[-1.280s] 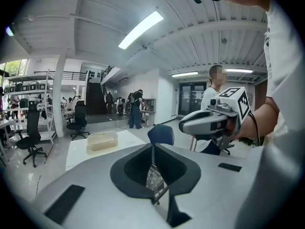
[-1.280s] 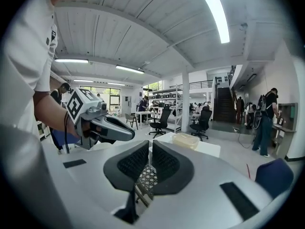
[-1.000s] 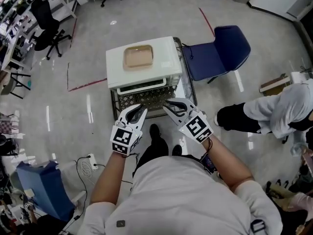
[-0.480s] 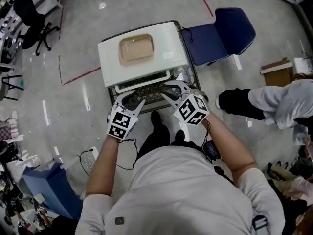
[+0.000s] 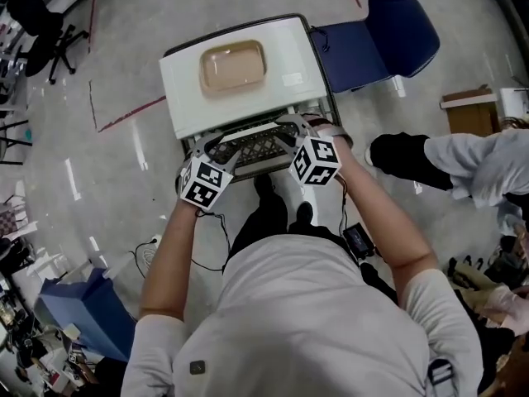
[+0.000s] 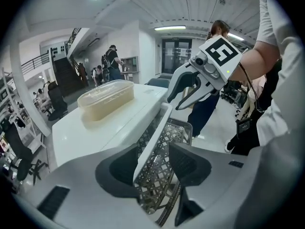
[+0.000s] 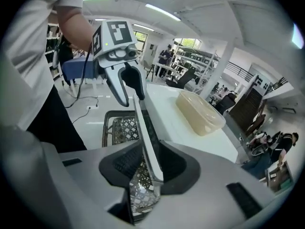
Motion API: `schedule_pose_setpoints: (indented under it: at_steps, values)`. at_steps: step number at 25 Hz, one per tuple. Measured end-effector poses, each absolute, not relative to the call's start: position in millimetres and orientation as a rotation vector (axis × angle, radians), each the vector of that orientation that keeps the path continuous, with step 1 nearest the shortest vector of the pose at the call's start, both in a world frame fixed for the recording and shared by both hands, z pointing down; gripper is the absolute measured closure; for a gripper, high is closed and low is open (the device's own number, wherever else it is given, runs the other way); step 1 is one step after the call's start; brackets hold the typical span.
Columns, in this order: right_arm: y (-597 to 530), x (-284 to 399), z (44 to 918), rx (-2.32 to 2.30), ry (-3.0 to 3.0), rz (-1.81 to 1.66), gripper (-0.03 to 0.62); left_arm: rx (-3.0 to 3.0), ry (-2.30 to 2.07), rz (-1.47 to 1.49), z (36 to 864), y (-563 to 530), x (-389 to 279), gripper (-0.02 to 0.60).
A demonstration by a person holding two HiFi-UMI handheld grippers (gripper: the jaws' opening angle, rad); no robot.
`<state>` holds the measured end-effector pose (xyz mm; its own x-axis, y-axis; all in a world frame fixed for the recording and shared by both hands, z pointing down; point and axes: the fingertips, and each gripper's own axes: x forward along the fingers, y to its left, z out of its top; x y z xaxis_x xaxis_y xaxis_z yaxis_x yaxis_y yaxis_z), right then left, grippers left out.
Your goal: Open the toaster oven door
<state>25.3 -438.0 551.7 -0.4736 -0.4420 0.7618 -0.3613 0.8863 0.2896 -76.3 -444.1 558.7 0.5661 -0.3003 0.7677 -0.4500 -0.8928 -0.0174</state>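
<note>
A white toaster oven (image 5: 281, 56) sits on a lattice crate (image 5: 258, 149), with a clear plastic container (image 5: 234, 64) on its top. The white top edge of the oven's door (image 6: 155, 132) runs between the jaws of my left gripper (image 6: 152, 149), close to one pad and clear of the other. That same door edge (image 7: 145, 128) lies between the jaws of my right gripper (image 7: 143, 161). Both pairs of jaws have just been opening and stand wide. In the head view the left gripper (image 5: 216, 145) and the right gripper (image 5: 289, 128) sit at the two ends of the door's front.
A blue chair (image 5: 388, 35) stands to the right of the oven. A seated person (image 5: 463, 160) is further right. Cables and a power strip (image 5: 149, 251) lie on the floor at the left, by a blue bin (image 5: 83, 313). Black office chairs (image 5: 41, 15) stand at the far left.
Both grippers have moved forward and down from in front of the crate onto the door's top edge, and their jaws have widened.
</note>
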Motion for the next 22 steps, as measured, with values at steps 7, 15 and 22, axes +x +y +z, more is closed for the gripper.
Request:
schedule_pose_setpoints:
  at_steps: [7, 15, 22]
  values:
    - [-450.2, 21.6, 581.8, 0.488, -2.012, -0.171, 0.475, 2.618, -0.564, 1.427, 579.4, -460.1, -84.8, 0.362]
    - [-451.2, 18.1, 594.5, 0.438, -1.978, -0.19, 0.481, 2.651, -0.496, 1.632, 596.7, -458.1, -82.4, 0.431]
    - [-448.8, 16.7, 599.2, 0.434, -1.971, -0.2, 0.502, 2.67, -0.497, 1.669, 600.7, -456.9, -81.5, 0.472]
